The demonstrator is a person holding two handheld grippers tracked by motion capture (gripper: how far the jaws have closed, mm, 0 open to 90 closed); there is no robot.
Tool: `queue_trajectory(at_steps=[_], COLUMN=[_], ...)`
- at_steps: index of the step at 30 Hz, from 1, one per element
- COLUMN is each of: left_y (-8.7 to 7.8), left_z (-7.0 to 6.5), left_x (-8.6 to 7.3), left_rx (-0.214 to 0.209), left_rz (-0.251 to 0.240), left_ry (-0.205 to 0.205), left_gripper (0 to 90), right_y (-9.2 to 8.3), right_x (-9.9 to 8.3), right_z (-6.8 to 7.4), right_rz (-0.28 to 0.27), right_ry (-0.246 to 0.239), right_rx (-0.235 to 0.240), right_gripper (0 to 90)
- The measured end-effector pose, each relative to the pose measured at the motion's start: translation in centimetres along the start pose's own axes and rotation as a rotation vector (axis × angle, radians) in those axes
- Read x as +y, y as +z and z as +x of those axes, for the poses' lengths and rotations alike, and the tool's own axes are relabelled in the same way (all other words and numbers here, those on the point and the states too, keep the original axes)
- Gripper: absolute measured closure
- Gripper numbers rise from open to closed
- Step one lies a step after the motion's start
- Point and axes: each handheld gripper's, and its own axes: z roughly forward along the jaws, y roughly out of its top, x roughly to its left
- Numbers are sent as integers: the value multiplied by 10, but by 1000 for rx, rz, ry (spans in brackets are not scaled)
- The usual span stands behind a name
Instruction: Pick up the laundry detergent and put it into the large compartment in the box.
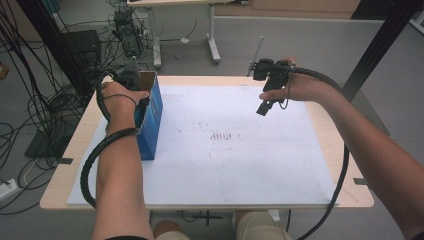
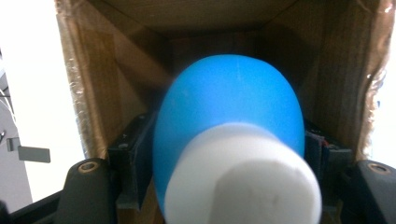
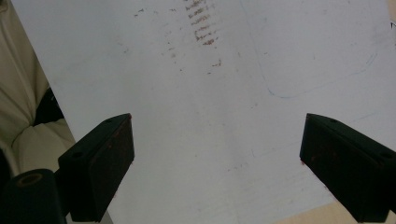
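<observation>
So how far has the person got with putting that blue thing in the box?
Nearly done. The left gripper has its jaws down inside the open box, with the blue, white-capped object between them, already within the cardboard walls. Whether the pads are pressing it is unclear. The right gripper hangs open and empty over the white mat. Left, it seems: let go and lift the left gripper out.

I work in a lab; cables (image 1: 30, 107) sprawl over the grey floor (image 1: 300, 45) beyond my table (image 1: 345, 197); electronics boxes (image 1: 82, 47) and black frame posts (image 1: 385, 35) surround it.
</observation>
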Motion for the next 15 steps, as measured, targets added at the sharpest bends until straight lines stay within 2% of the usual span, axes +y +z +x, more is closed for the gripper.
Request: queue_trajectory(at_steps=[8, 11, 15], left_y=[-15, -21, -34], left_z=[-4, -4, -9], left_x=[-5, -6, -10], left_rx=[14, 2, 26], left_rz=[-13, -4, -3], left_ry=[14, 26, 52], left_gripper=[299, 269, 248], right_y=[1, 0, -1], right_x=[3, 2, 2], right_z=[3, 3, 4], right_rz=[-7, -15, -10], right_ry=[-12, -11, -7], right_rx=[2, 0, 0], right_gripper=[101, 101, 101])
